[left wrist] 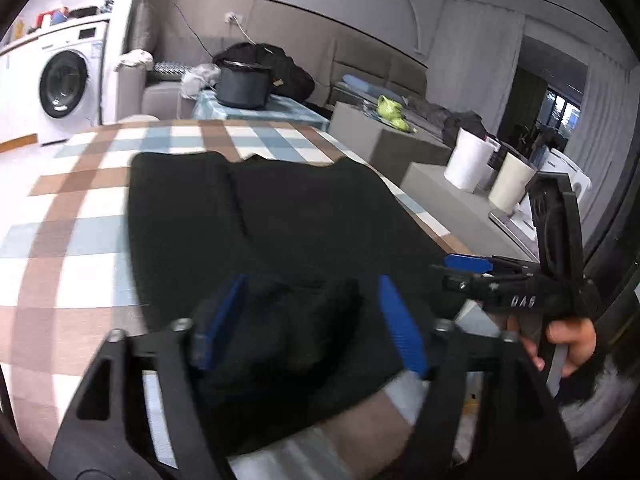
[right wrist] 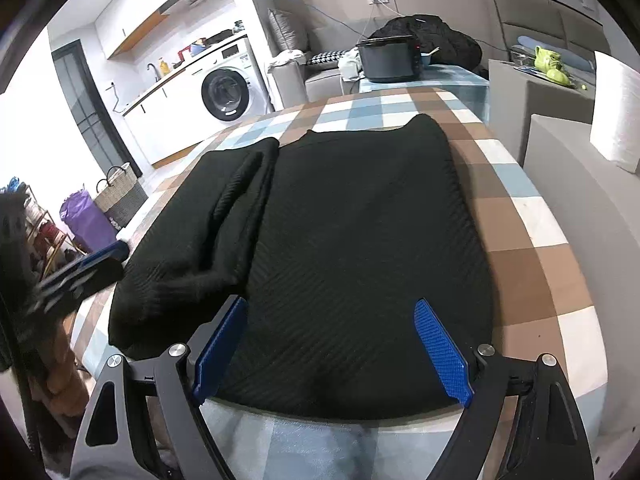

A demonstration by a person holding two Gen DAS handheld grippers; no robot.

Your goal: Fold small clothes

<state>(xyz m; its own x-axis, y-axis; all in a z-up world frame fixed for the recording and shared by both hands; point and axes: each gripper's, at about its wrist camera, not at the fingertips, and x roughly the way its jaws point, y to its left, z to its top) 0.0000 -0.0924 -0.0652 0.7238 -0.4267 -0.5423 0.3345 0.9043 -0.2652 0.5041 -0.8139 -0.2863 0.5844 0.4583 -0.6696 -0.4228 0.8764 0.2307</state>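
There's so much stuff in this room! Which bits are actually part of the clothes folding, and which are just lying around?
Part of the job:
- black knitted garment, one side already folded in
- checked tablecloth it lies on
- left hand-held gripper, open
- right hand-held gripper, open

Just lying about:
- washing machine
- dark cooking pot
- woven basket
- green item on the sofa

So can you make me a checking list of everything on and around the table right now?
Surface: checked tablecloth, flat.
Job's things: black top spread flat, one sleeve folded in along its left side.
Clutter: nothing seen on this table.
Grippers: left gripper open over the top's near edge; right gripper open, nothing held.
Cables: cable from wall socket behind.
Surroundings: washer, pot, basket, sofa.
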